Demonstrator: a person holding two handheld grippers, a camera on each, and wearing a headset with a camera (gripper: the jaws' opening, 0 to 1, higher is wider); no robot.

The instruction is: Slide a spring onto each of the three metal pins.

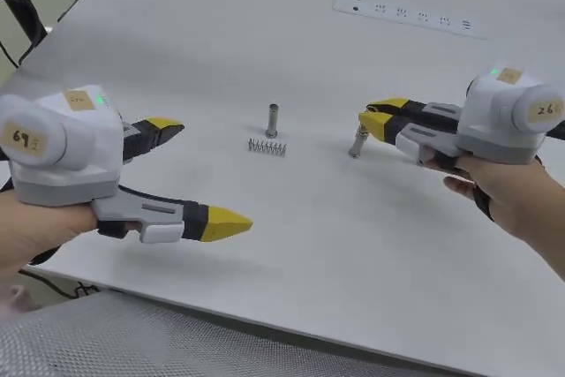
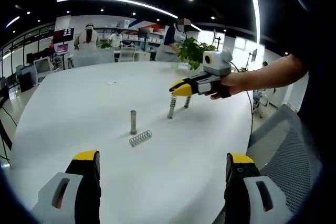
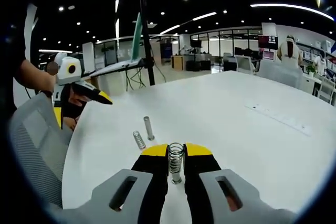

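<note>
1. Two grippers are over the white table [image 1: 309, 245]. The left gripper [image 1: 205, 174] [image 2: 163, 157] has its jaws spread wide and grips nothing.
2. The right gripper [image 1: 371, 119] [image 3: 176, 153] has its jaws drawn in on the held spring [image 3: 176, 161], which stands upright between the yellow tips.
3. That spring sits on the outer pin [image 1: 357, 141] [image 2: 171, 106], which leans slightly. The left gripper view shows a second small piece [image 2: 186, 102] just beside it, too small to make out.
4. The bare pin [image 1: 272, 120] [image 2: 133, 122] [image 3: 149, 128] stands upright mid-table. The loose spring [image 1: 267, 146] [image 2: 140, 138] [image 3: 139, 140] lies flat just beside it.
5. A power strip [image 1: 409, 17] [image 3: 278, 118] lies at the far edge.
6. A grey mesh chair [image 1: 132, 333] [image 2: 283, 150] is at the near edge. Around the table is an open office with ceiling lights, desks, a plant [image 2: 193, 51] and people in the background.
</note>
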